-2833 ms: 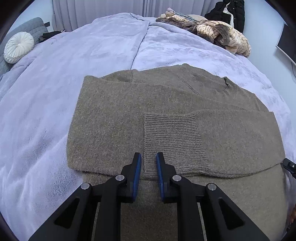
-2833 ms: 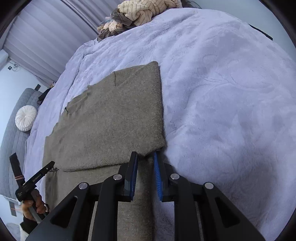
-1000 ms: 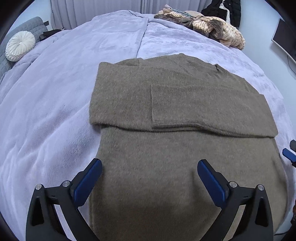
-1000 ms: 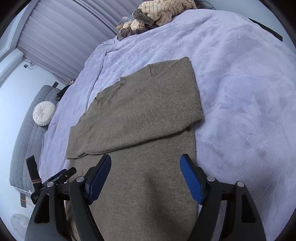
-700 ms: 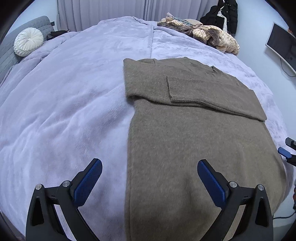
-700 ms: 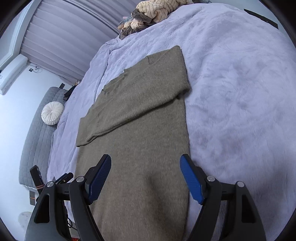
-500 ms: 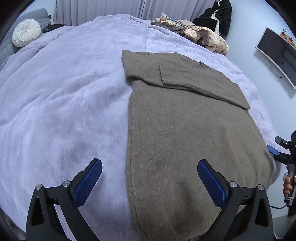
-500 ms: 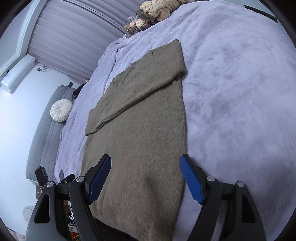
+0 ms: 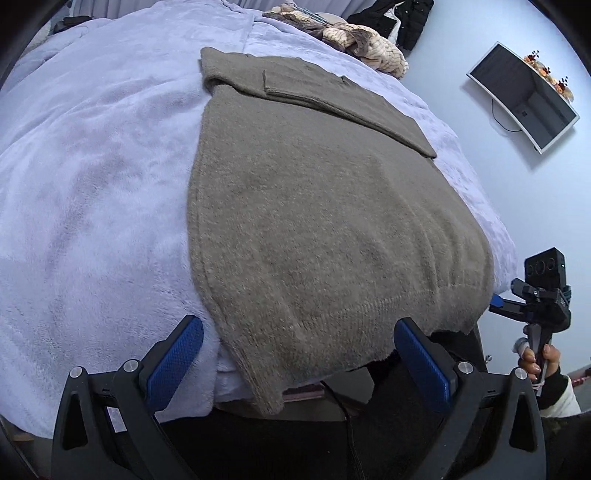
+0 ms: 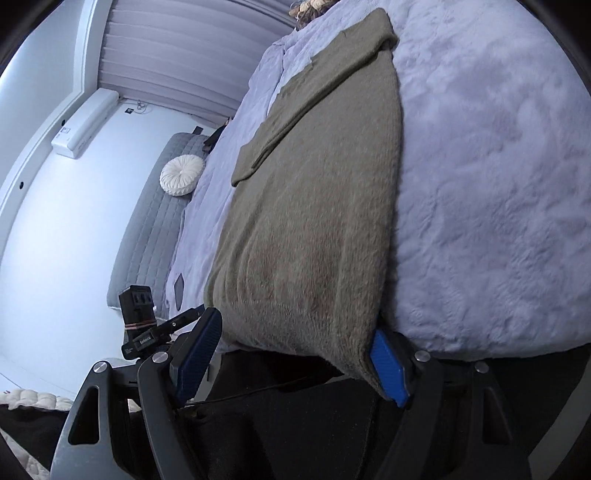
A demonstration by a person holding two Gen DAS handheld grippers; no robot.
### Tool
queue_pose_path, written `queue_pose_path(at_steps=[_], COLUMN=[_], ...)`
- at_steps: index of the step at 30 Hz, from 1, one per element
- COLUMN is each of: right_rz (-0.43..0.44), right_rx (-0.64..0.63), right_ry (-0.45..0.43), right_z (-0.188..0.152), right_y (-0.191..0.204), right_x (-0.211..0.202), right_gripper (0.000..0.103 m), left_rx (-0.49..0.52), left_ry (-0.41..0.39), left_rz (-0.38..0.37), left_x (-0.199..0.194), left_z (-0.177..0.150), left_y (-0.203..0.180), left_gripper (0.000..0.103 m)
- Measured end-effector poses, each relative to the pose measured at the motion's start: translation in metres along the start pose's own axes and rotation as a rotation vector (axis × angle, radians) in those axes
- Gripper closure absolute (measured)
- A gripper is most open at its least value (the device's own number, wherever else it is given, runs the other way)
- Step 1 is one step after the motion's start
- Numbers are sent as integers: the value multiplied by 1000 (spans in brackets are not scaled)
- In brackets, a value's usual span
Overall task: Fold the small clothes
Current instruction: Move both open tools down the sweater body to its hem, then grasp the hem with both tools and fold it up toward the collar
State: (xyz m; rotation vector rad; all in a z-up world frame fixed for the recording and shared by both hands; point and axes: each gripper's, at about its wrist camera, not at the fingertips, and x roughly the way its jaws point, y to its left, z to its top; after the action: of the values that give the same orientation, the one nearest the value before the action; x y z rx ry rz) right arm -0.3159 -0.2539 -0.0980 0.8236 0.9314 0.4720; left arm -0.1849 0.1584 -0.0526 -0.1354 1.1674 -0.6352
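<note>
A brown knitted sweater (image 9: 325, 206) lies flat on the lavender bed (image 9: 92, 177), both sleeves folded across its chest at the far end. Its hem hangs over the near bed edge. My left gripper (image 9: 299, 362) is open wide and empty, at the hem's left corner. My right gripper (image 10: 291, 358) is open wide and empty, at the hem's right corner (image 10: 354, 354); the cloth hangs in front of its right finger (image 10: 388, 365). The sweater also shows in the right wrist view (image 10: 317, 192). The right gripper shows in the left wrist view (image 9: 532, 295).
A pile of clothes (image 9: 354, 33) lies at the far end of the bed. A monitor (image 9: 524, 96) hangs on the right wall. A grey couch with a round white cushion (image 10: 181, 179) stands to the left. The dark floor lies below the bed edge.
Both grippers let go of the folded sleeve, opened wide and pulled back down the sweater to its hem at the near bed edge.
</note>
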Motion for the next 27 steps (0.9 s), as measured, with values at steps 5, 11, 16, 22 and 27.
queue_pose_path(at_steps=[5,11,16,22,27], right_rz=[70,82,85,337,445], right_rx=[-49,-31,52,59,12], right_ry=[49,50,51,-31,-99], right_z=[7,7,-1,14,58], right_y=[20,25,6,25,52], right_x=[31,35,31,19,15], right_gripper=[22,22,80,91,91], left_rx=[-22,-108,-172,-183,-169], left_ry=[59,36,49,-96,-200], left_rz=[-45,-18,-90,-257,-266], left_x=[18,20,15,-23,-44], left_z=[-9,-11,-13,10,59], left_y=[-7,2,19,16,10], left_gripper=[0,36,89,89,89])
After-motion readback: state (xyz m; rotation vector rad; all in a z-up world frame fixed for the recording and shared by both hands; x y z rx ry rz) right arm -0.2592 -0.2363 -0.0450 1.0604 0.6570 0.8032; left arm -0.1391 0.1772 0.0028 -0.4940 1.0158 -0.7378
